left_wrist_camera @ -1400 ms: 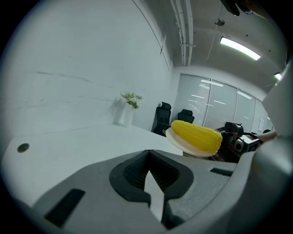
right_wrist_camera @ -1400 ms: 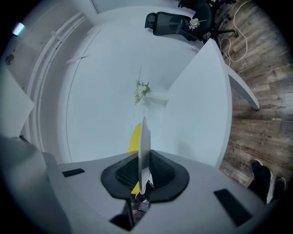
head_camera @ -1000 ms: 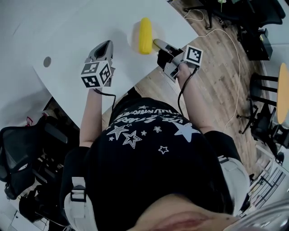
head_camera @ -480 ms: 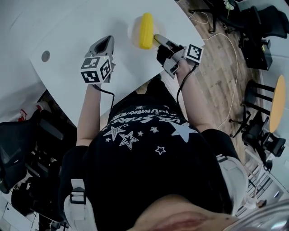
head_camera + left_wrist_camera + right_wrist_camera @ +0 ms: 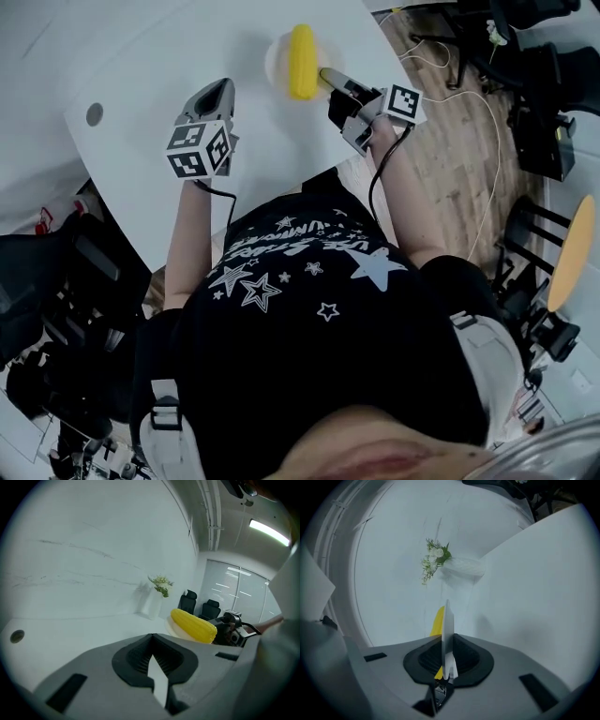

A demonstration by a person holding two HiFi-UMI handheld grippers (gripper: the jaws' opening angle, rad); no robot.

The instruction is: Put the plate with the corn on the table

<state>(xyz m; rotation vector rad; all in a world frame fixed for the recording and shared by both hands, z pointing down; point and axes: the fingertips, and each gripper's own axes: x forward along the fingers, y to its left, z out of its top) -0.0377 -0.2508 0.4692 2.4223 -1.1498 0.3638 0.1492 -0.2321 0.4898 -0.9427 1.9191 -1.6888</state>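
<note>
A yellow corn cob [image 5: 301,61] lies on a small white plate [image 5: 277,56] over the white table [image 5: 159,56], near its right edge. My right gripper [image 5: 328,77] is shut on the plate's near rim. In the right gripper view the plate [image 5: 448,625] stands edge-on between the jaws, with the corn [image 5: 438,620] just behind it. I cannot tell whether the plate touches the table. My left gripper [image 5: 221,92] hovers over the table left of the plate, shut and holding nothing. From the left gripper view the corn [image 5: 193,624] is ahead to the right.
A white vase of flowers [image 5: 459,564] lies farther along the table. A round cable hole [image 5: 95,114] is at the table's left. Black office chairs [image 5: 56,281] stand to the left, and more chairs and a cable [image 5: 487,103] are on the wooden floor to the right.
The right gripper has carried the plate and corn a little farther in over the table. The left gripper has hardly moved.
</note>
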